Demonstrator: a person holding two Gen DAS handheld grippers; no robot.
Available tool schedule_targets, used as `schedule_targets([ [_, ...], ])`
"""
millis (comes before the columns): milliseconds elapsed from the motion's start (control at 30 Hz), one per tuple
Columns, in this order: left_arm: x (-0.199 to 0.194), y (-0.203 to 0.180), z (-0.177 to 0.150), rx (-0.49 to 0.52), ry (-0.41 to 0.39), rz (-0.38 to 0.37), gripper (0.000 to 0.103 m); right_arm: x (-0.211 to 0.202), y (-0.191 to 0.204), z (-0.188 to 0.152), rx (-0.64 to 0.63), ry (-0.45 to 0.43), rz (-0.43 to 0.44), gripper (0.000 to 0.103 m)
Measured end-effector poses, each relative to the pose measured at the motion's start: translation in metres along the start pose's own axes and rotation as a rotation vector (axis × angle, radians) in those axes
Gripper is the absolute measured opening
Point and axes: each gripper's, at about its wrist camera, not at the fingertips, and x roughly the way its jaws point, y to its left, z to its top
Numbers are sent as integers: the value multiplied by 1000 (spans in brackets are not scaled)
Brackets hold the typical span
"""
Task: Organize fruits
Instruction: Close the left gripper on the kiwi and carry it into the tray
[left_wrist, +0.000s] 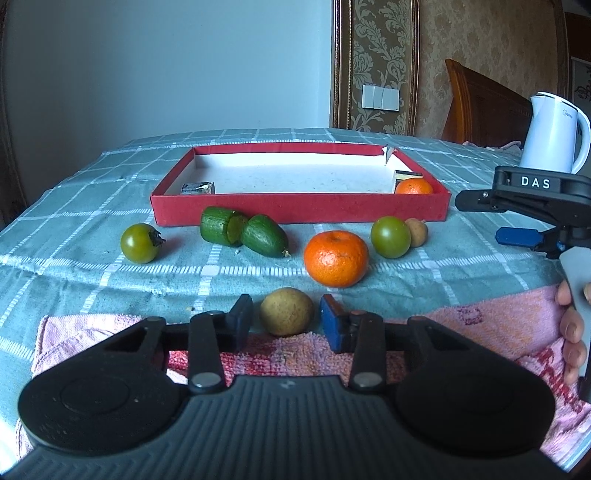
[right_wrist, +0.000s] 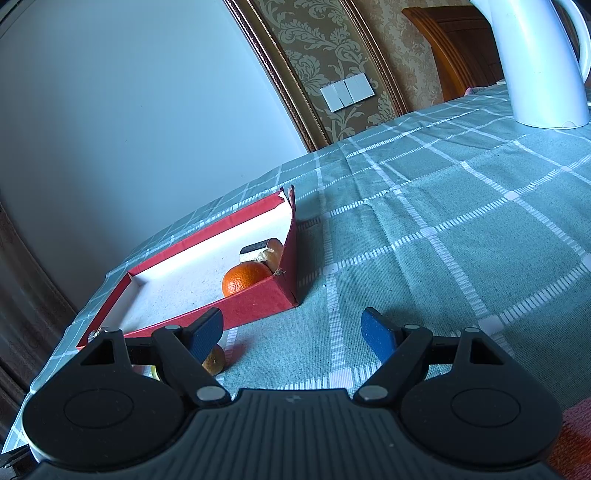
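Roughly: two mandarins (left_wrist: 336, 258) – two green tomatoes (left_wrist: 390, 236) – two longans (left_wrist: 286, 311).

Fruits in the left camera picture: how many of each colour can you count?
Orange: 2, one on the cloth, one in the red box
Green, round: 2
Green, long pieces: 2
Brown: 2
Total: 8

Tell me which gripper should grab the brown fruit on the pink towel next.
Left. The left gripper is open with the brown fruit sitting between its fingers, not yet pinched. The right gripper is open too, but faces the red tray's corner and bare tablecloth.
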Motion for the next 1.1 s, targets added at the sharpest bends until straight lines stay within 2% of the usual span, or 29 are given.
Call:
schedule_targets([
  [67, 0, -1, 0, 5, -1, -3, 28, 0, 0, 0, 0, 0, 0, 82],
  [633, -10, 4, 6, 7, -39, 4, 28, 0, -1, -1, 2, -2, -3, 82],
  [867, -4, 15, 35, 18, -89, 48, 28, 0, -2, -1, 5, -2, 4, 82],
  [1100, 25, 20, 78, 35, -132, 100, 28, -2, -1, -1, 7, -3, 12, 82],
])
